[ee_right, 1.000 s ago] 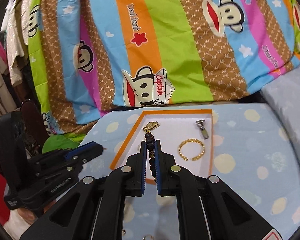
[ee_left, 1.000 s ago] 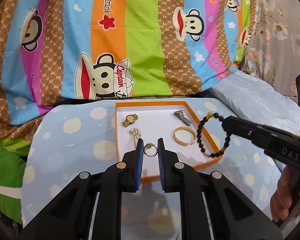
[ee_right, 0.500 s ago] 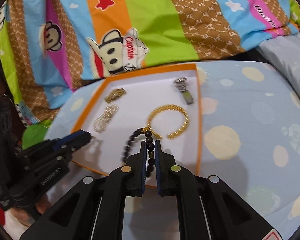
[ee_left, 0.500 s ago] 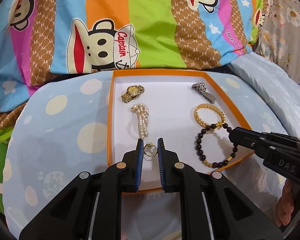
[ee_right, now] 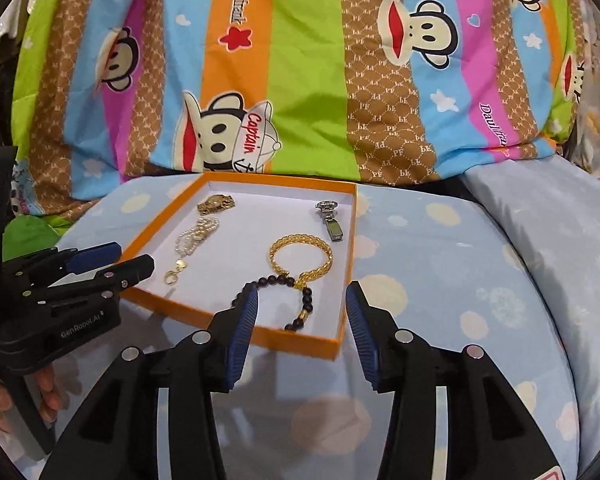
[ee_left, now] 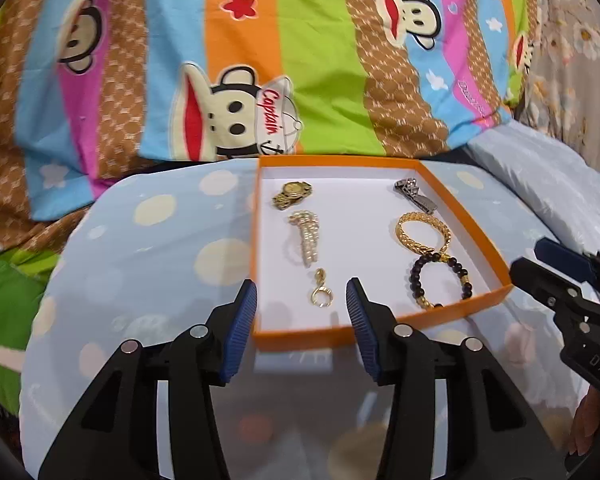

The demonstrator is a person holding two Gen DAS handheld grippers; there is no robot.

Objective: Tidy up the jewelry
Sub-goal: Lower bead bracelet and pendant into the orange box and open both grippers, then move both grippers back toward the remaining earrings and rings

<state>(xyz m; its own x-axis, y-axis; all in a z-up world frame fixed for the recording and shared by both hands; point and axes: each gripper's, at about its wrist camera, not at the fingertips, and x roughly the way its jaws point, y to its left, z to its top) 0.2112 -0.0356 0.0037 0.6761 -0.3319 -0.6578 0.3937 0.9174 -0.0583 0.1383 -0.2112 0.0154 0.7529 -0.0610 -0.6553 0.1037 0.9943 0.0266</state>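
An orange-rimmed box [ee_left: 380,332] with a white floor lies on the blue dotted cloth; it also shows in the right wrist view [ee_right: 236,316]. In it lie a gold watch [ee_left: 292,194], a pearl strand [ee_left: 308,236], a gold ring pendant [ee_left: 321,292], a silver clasp [ee_left: 414,196], a gold bracelet [ee_left: 422,232] and a black bead bracelet [ee_left: 440,282]. My left gripper [ee_left: 302,320] is open and empty just before the pendant. My right gripper [ee_right: 300,324] is open and empty over the bead bracelet [ee_right: 296,300].
A striped monkey-print blanket [ee_left: 260,60] rises behind the box. A pale blue pillow [ee_right: 560,240] lies at the right. Green fabric [ee_left: 4,312] sits at the left edge. Dotted cloth [ee_right: 420,320] surrounds the box.
Both grippers opened. The left let go of the gold ring pendant and the right let go of the black bead bracelet; both pieces now lie in the box. Both grippers drew back slightly.
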